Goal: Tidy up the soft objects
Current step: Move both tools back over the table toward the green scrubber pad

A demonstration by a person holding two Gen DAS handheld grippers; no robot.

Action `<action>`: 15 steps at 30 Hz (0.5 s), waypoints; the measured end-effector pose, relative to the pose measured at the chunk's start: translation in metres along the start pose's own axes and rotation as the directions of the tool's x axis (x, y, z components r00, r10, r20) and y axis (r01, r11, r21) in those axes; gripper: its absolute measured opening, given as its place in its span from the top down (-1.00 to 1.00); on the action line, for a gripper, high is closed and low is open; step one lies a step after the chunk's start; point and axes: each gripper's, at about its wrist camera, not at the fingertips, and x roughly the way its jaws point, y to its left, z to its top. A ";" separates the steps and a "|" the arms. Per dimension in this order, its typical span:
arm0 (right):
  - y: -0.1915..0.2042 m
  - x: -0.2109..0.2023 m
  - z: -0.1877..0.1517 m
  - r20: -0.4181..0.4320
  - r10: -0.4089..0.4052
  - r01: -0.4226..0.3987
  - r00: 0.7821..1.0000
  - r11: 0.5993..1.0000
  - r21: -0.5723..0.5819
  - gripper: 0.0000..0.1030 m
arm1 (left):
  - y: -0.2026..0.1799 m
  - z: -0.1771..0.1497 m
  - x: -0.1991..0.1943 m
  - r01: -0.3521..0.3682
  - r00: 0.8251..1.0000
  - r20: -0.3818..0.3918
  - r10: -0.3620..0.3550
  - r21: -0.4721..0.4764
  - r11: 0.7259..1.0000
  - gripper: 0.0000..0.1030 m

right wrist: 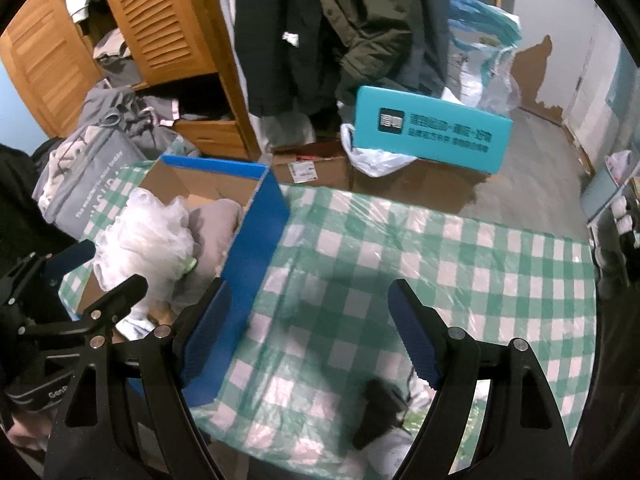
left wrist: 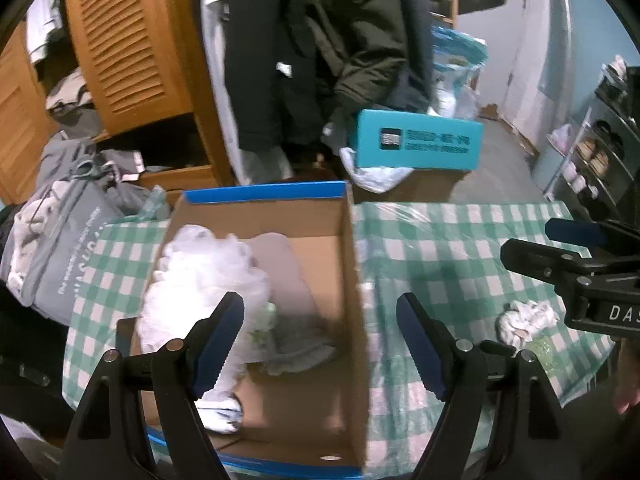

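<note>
Cardboard is forming the open box (left wrist: pixel 320 216) on the checked tablecloth (left wrist: pixel 440 248), holding a white mesh puff (left wrist: pixel 200 276) and grey cloth (left wrist: pixel 296 344). Only the left view is showing a crumpled white rag (left wrist: pixel 524 320) on the cloth; only the right view is showing a blurred dark item (right wrist: pixel 380 408). Left gripper (left wrist: pixel 320 348) and right gripper (right wrist: pixel 308 332) are both gaping wide, empty. A teal carton (right wrist: pixel 432 136) is sitting beyond.

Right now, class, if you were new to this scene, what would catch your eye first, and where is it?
First, the open cardboard box with blue edges on the green checked tablecloth, holding a fluffy white mesh sponge beside grey cloth. To its right a crumpled white cloth lies on the tablecloth. Behind, a teal box sits below hanging dark coats.
</note>
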 end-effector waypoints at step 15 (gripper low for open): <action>-0.067 -0.017 -0.042 -0.039 -0.079 0.082 0.996 0.994 0.072 -0.56 | -0.079 -0.013 0.019 0.081 0.994 -0.081 -0.070 0.139 0.987 -0.55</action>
